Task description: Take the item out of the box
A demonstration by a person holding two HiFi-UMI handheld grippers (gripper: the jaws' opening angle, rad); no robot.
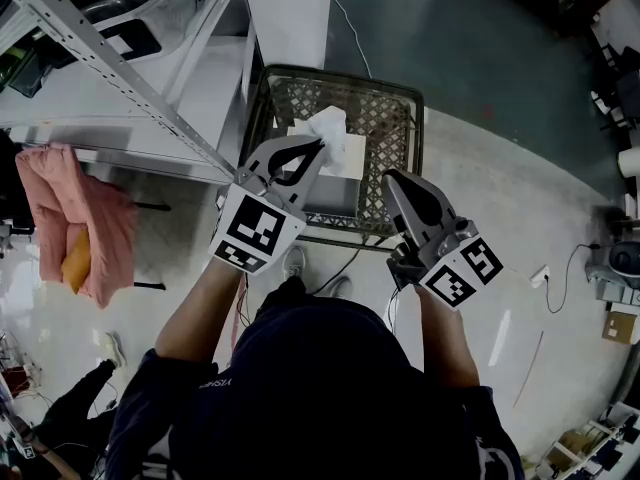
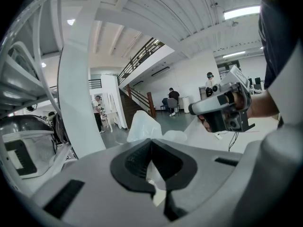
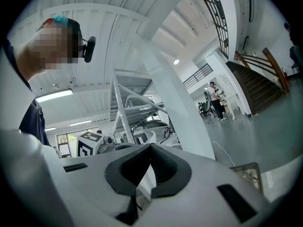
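Note:
A white box point(image 1: 346, 164) stands inside a dark lattice crate point(image 1: 403, 104) on the floor. A crumpled white tissue point(image 1: 329, 125) sticks up from the box's top. My left gripper point(image 1: 317, 148) is shut on the lower edge of that tissue. In the left gripper view its jaws point(image 2: 151, 142) meet, with the white tissue point(image 2: 141, 126) rising just past the tips. My right gripper point(image 1: 396, 182) hovers over the crate's near right edge, shut with nothing in it. In the right gripper view that gripper point(image 3: 151, 147) points up toward a shelf frame.
A grey metal shelf rack point(image 1: 110, 60) runs along the left, beside the crate. A pink cloth point(image 1: 72, 213) hangs at far left. A white column point(image 1: 290, 8) stands behind the crate. Cables point(image 1: 350, 263) and small boxes point(image 1: 620, 323) lie on the floor at the right.

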